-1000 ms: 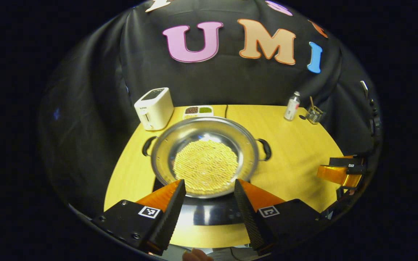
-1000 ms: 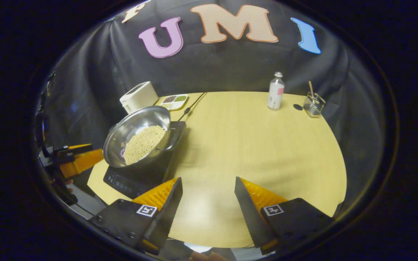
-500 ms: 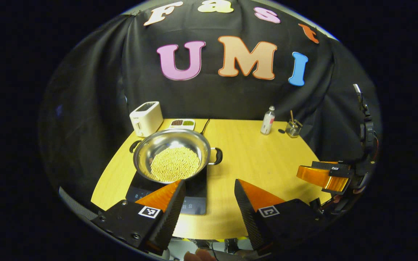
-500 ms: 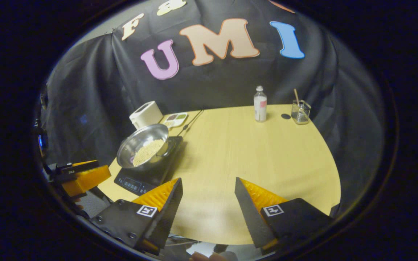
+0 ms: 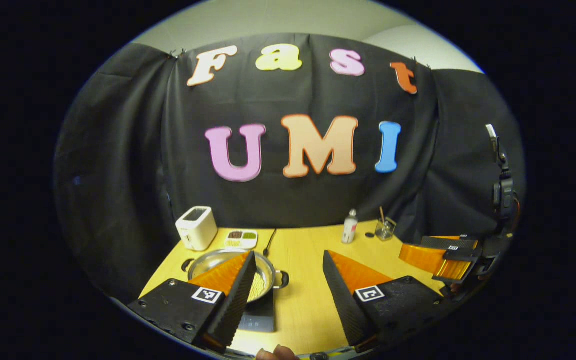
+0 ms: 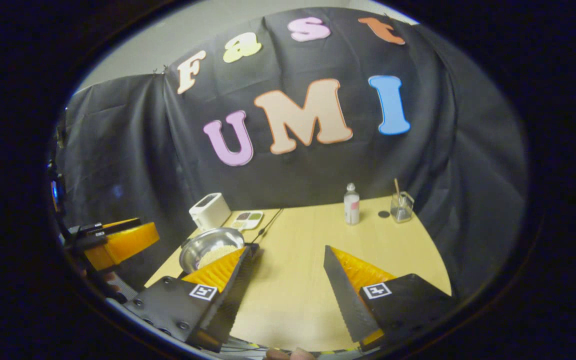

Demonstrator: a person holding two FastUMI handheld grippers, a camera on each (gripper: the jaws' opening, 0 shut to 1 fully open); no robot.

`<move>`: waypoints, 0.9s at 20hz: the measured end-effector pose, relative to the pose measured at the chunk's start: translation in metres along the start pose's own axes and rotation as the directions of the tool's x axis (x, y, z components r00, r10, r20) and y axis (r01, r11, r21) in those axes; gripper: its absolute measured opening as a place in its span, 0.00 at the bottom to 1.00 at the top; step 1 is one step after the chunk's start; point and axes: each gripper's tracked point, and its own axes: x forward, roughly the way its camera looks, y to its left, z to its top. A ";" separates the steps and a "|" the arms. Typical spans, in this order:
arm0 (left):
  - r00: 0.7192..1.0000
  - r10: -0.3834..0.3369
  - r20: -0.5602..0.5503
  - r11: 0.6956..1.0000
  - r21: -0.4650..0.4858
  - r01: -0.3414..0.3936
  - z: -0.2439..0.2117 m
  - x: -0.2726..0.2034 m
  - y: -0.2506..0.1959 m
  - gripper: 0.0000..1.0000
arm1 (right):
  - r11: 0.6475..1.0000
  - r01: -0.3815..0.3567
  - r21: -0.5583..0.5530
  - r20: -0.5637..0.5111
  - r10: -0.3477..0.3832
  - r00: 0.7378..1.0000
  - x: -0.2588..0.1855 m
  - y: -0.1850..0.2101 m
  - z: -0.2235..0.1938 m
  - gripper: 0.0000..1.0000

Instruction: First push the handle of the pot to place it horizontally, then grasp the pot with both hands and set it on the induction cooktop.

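Note:
The steel pot [image 5: 265, 277], with pale beans in its bottom, sits on the black induction cooktop [image 5: 260, 317] at the table's left. Its two black handles point left and right. My left gripper [image 5: 288, 255] is open, held back from and above the pot, and its left finger hides part of the rim. In the right gripper view the pot [image 6: 208, 245] lies far left, and my right gripper [image 6: 288, 248] is open over bare table. Each gripper also appears in the other's view: the right gripper [image 5: 435, 257] at the right edge, the left gripper [image 6: 118, 242] at the left edge.
A white toaster [image 5: 196, 227] and a divided dish [image 5: 241, 239] stand behind the pot, with a cable [image 5: 269, 242] running to the cooktop. A small bottle [image 5: 350, 226] and a glass holder [image 5: 384, 228] sit at the back right of the yellow table [image 5: 308, 300].
Both grippers have drawn back and risen away from the pot, so it looks smaller and lower in both views. The pot stays on the cooktop. Both grippers remain open.

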 end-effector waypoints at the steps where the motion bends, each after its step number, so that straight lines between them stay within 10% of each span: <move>1: 0.999 0.000 0.046 1.000 -0.007 0.001 0.015 -0.007 0.000 0.82 | 1.000 0.003 0.000 0.047 -0.003 0.999 -0.010 0.005 0.017 0.87; 9: 0.959 -0.011 0.283 1.000 0.011 0.009 0.090 -0.053 0.017 0.81 | 0.997 0.016 -0.072 0.298 0.006 0.955 -0.076 0.045 0.072 0.88; 18: 0.972 -0.016 0.233 1.000 -0.006 0.018 0.064 -0.070 0.034 0.79 | 0.994 0.085 -0.074 0.356 -0.054 0.933 -0.105 0.046 0.074 0.89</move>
